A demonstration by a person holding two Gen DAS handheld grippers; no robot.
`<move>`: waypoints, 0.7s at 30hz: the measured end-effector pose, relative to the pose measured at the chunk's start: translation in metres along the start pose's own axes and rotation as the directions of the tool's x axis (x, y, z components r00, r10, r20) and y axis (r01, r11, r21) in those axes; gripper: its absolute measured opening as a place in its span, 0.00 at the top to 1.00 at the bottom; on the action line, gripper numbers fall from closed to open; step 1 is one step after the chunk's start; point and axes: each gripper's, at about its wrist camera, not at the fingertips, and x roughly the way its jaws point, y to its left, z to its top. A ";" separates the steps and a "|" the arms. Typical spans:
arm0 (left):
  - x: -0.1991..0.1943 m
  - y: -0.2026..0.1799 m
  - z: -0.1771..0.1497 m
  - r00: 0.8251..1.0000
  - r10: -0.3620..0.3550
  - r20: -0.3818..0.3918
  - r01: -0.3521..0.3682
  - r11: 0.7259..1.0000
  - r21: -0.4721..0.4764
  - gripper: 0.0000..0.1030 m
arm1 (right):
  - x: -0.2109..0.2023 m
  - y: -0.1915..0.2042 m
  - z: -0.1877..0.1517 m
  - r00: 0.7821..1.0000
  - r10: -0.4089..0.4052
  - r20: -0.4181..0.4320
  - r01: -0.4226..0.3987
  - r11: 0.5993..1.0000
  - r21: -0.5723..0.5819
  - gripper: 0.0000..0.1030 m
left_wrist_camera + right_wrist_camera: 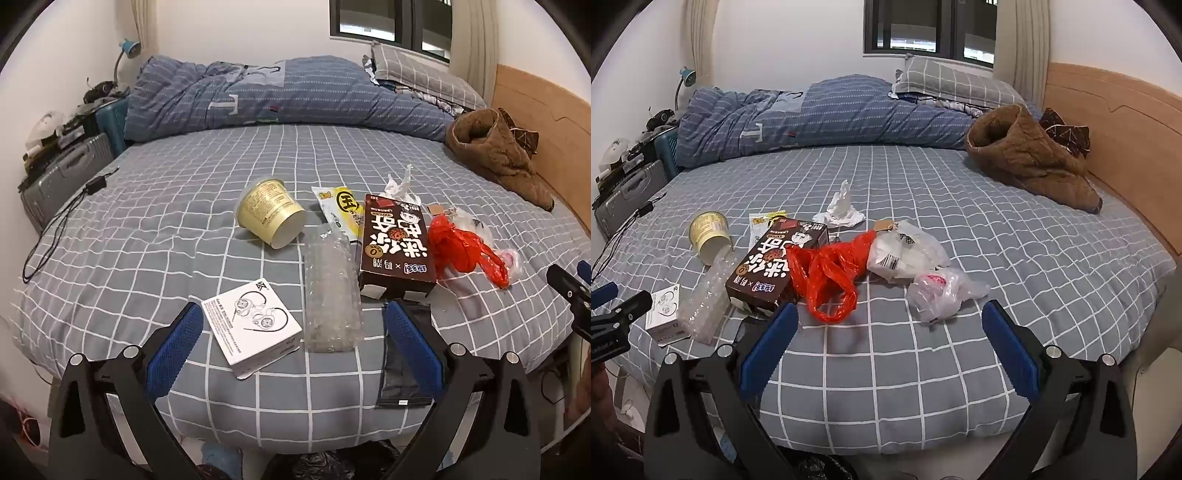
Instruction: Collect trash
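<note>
Bedroom, white walls (pixel 775 44). Dark-framed window (pixel 929 31) on far wall, pale curtains either side. Bed (pixel 997 229) with grey grid-check sheet; light wooden headboard (pixel 1108 122) at right. Blue striped duvet (pixel 820 114) bunched along far edge, checked pillow (pixel 956 86) beneath window. Grey suitcase (pixel 62 181) and blue desk lamp (pixel 129 48) at left.

The brown snack box (pixel 397 243) carries large white Chinese characters, upside down in the left wrist view, plus a "0" in a yellow circle and an "×" between smaller words near its lower edge. The yellow wrapper (pixel 341 210) shows a black ring around the character "王". The duvet (pixel 258 92) bears a pale letter "T". Print on the white earphone box (pixel 255 325) and the noodle cup (pixel 269 210) is too small to read.
</note>
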 end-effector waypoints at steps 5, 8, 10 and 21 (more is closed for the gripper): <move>0.005 -0.005 0.003 1.000 0.008 -0.026 -0.007 1.000 0.011 0.05 | 0.001 0.002 0.000 1.000 -0.004 -0.001 0.004 1.000 -0.006 0.07; 0.008 -0.005 0.000 1.000 0.005 -0.020 -0.005 1.000 0.009 0.05 | 0.002 0.002 0.000 1.000 -0.004 -0.003 0.004 1.000 -0.005 0.07; 0.008 -0.007 0.000 1.000 0.008 -0.015 -0.008 1.000 0.010 0.05 | 0.001 -0.002 0.003 1.000 -0.002 -0.002 0.002 1.000 0.000 0.07; 0.003 0.006 0.004 1.000 -0.005 -0.009 0.005 1.000 -0.015 0.06 | 0.001 0.001 0.001 1.000 -0.013 0.005 0.013 1.000 -0.009 0.07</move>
